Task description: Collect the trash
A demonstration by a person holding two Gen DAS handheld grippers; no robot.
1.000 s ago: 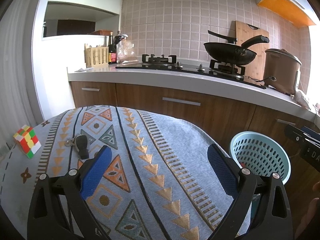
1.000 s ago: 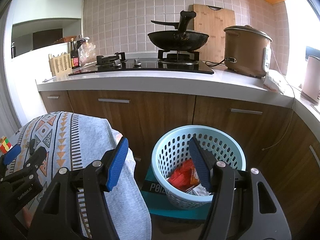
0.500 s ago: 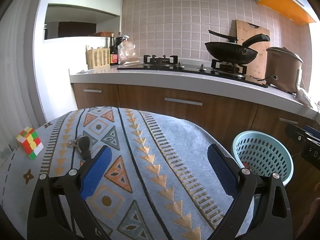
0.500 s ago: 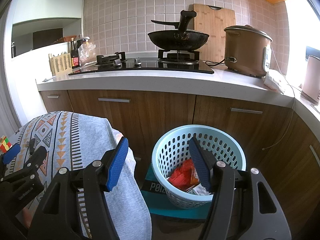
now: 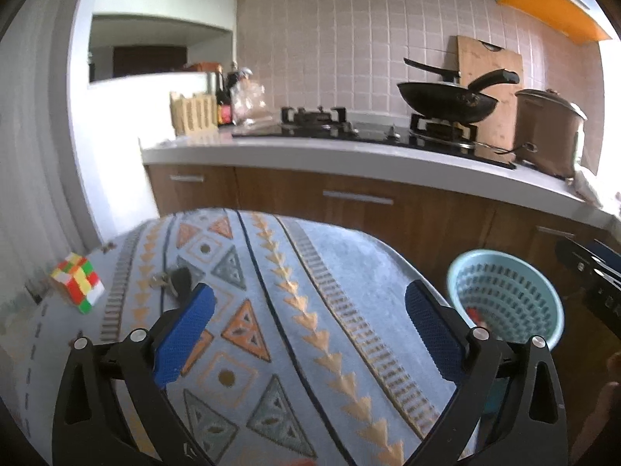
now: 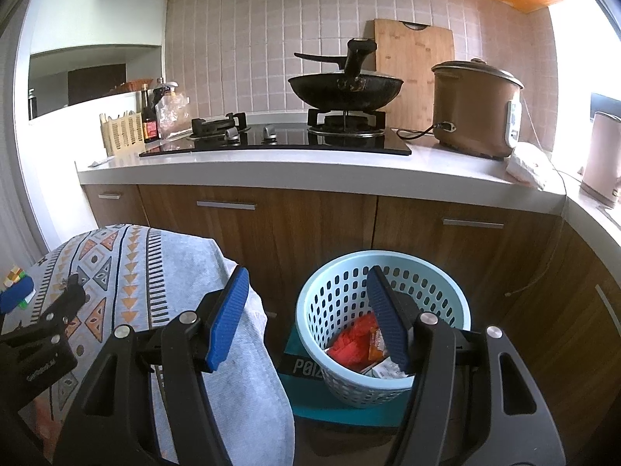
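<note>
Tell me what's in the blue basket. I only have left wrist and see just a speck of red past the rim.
Observer: The right wrist view looks down into the basket. Red and orange wrappers and a white scrap lie at the bottom.
Operator: Right claw holding anything?
Observer: No. The right claw is open and empty, with the basket just beyond its tips.
Operator: What's the basket standing on?
Observer: A teal box with pale lettering on its side.
</note>
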